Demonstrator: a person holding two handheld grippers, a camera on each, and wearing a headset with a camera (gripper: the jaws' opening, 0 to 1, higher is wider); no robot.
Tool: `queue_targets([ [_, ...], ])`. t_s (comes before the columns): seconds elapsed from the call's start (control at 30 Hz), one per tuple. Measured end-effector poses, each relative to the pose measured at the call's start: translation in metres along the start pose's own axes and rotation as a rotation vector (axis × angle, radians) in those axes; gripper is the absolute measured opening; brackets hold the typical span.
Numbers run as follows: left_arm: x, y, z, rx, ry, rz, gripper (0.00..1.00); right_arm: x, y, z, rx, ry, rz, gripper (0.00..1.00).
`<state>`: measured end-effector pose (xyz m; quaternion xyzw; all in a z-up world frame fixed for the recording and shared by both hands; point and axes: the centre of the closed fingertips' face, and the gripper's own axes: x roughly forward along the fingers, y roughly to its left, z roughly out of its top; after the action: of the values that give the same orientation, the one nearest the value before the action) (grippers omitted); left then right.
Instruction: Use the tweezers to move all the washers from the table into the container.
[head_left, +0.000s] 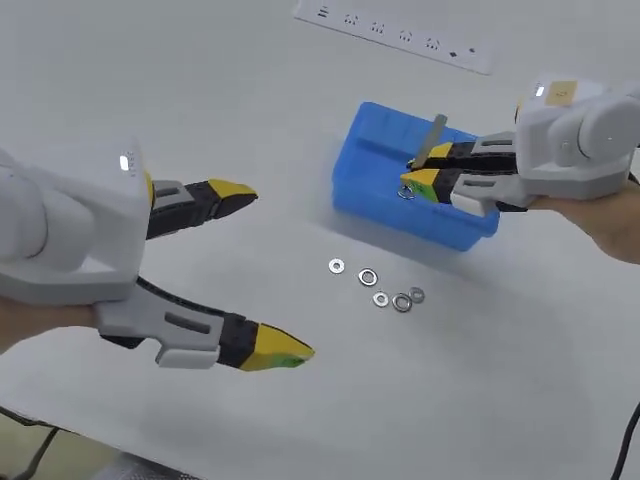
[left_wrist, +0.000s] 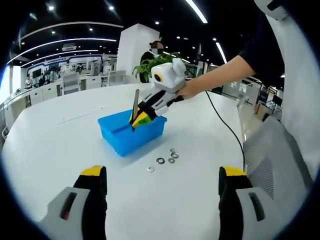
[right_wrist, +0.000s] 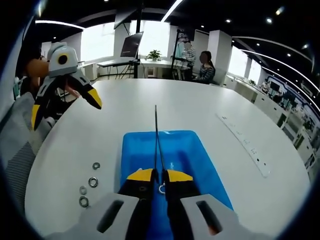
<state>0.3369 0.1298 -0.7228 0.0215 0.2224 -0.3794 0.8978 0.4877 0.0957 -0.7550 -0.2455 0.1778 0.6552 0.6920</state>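
Observation:
My right gripper (head_left: 418, 176) hovers over the blue container (head_left: 375, 165), shut on grey tweezers (head_left: 434, 140) whose free end sticks up past the jaws. A small washer (head_left: 405, 191) hangs at the jaw tips; in the right gripper view the washer (right_wrist: 161, 189) sits just below the closed jaws, above the container (right_wrist: 182, 150). Several washers (head_left: 380, 288) lie loose on the white table in front of the container. My left gripper (head_left: 262, 272) is open and holds nothing, to the left of those washers (left_wrist: 165, 159).
A white power strip (head_left: 395, 35) lies at the far side of the table (head_left: 250, 90). A dark cable (left_wrist: 225, 122) trails from the right hand toward the table edge. People sit at desks far behind, and a plant (left_wrist: 150, 65) stands beyond the table.

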Motion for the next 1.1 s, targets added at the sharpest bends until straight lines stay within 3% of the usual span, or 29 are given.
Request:
queue_targets([
  [0.07,0.0,0.004,0.006,-0.002,-0.016,0.012,0.97,-0.001,0.0,0.003,-0.004,-0.004,-0.003,0.08],
  [0.17,0.004,0.014,0.023,-0.023,-0.076,0.034,0.96,-0.003,0.001,0.005,-0.03,0.005,-0.006,0.08],
  [0.27,0.011,0.023,0.035,-0.009,-0.091,0.039,0.9,-0.007,0.002,0.009,-0.037,-0.001,-0.006,0.08],
  [0.43,0.041,0.036,0.069,0.079,-0.115,-0.022,0.85,-0.011,0.006,0.014,-0.051,-0.002,-0.006,0.08],
  [0.53,0.062,0.043,0.094,0.095,-0.145,-0.048,0.8,-0.012,0.01,0.015,-0.08,0.005,0.004,0.08],
  [0.67,0.084,0.043,0.119,0.147,-0.174,-0.088,0.69,-0.013,0.01,0.016,-0.097,0.007,0.004,0.08],
  [0.73,0.091,0.038,0.124,0.173,-0.178,-0.128,0.66,-0.015,0.01,0.019,-0.088,-0.004,0.004,0.08],
  [0.77,0.095,0.032,0.127,0.16,-0.186,-0.176,0.66,-0.015,0.009,0.019,-0.086,-0.006,0.004,0.08],
  [0.8,0.097,0.031,0.128,0.163,-0.184,-0.191,0.64,-0.015,0.009,0.02,-0.086,-0.007,0.004,0.08],
  [0.87,0.102,0.034,0.128,0.189,-0.168,-0.192,0.55,-0.017,0.009,0.021,-0.084,-0.013,0.005,0.08],
  [0.97,0.105,0.031,0.126,0.203,-0.142,-0.238,0.36,-0.018,0.008,0.021,-0.08,-0.018,0.01,0.08],
  [1.1,0.104,0.031,0.123,0.234,-0.117,-0.255,0.31,-0.018,0.009,0.02,-0.068,-0.021,0.018,0.08],
])
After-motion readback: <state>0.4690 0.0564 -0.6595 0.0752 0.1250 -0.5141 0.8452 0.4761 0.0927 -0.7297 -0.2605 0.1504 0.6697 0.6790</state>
